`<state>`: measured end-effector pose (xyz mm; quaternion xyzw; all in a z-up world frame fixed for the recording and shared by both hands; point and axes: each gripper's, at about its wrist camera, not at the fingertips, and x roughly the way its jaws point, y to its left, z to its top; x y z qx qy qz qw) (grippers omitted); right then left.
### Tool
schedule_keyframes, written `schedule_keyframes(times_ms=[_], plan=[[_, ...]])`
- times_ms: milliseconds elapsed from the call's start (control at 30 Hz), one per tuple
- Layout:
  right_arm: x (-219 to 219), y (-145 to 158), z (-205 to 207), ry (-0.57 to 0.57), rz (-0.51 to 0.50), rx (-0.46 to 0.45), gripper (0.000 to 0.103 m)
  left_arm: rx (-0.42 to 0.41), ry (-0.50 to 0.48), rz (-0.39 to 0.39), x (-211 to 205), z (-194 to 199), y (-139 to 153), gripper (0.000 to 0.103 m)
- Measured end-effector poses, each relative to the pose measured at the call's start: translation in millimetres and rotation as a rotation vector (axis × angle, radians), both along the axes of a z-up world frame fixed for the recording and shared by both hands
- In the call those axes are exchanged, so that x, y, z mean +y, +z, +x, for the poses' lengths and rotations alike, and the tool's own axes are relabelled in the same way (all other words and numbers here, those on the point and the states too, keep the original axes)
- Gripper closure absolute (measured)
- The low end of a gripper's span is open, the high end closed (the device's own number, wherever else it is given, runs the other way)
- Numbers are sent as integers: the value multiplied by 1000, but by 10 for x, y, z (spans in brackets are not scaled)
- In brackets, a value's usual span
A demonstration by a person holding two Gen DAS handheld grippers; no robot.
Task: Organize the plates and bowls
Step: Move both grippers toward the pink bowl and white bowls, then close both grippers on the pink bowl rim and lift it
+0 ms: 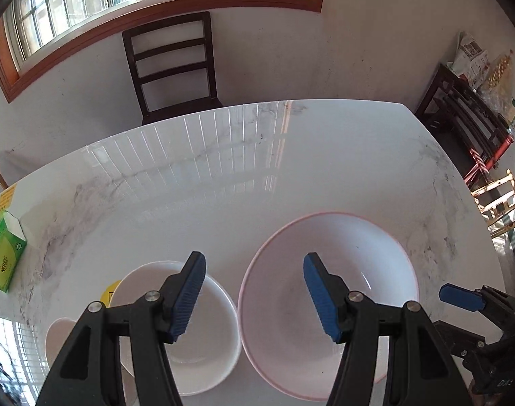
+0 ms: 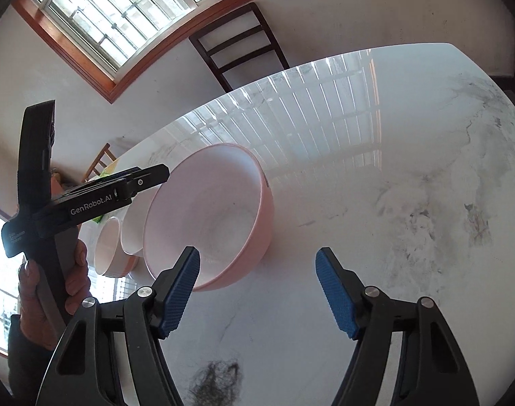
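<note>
Three bowls lower frame; both grippers (image 1: pixel 254 296) (image 2: pixel 257 291) gaping, empty; seat white bowl (image 1: pixel 189 324) centred inside pink bowl (image 1: pixel 328 304).

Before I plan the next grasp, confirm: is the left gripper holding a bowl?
No. The left gripper hangs open above the white bowl and the pink bowl, pads touching neither.

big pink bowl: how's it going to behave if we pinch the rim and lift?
The large pink bowl looks rigid and glazed, so the ribbed blue pads may slide on its rim. It is wide and deep, so a one-sided rim pinch would probably let it tilt. It sits on a glossy marble table; a push likely slides it rather than tips it.
</note>
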<state>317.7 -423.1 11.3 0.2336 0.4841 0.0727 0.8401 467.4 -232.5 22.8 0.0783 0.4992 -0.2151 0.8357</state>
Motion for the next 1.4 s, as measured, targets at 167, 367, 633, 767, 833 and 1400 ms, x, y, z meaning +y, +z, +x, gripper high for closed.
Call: schedule_keyframes(times_ms=[167,367,633,767,833,1400], plan=[[51,-70,116,5,-22,31,34,18,-13,13,-42,52,-120,41],[123,-212,198,20,-22,75,42,83,-12,33,-77,91,-288,73],[142,-394,203,44,-2,118,66,61,5,46,-95,3,-328,88],[67,-382,137,38,3,120,70,83,38,26,-42,-128,-329,91],[44,-342,74,33,11,117,71,105,54,-8,15,-213,-320,91],[727,-132,-890,169,75,116,73,132,136,-55,1006,-1533,-74,91]])
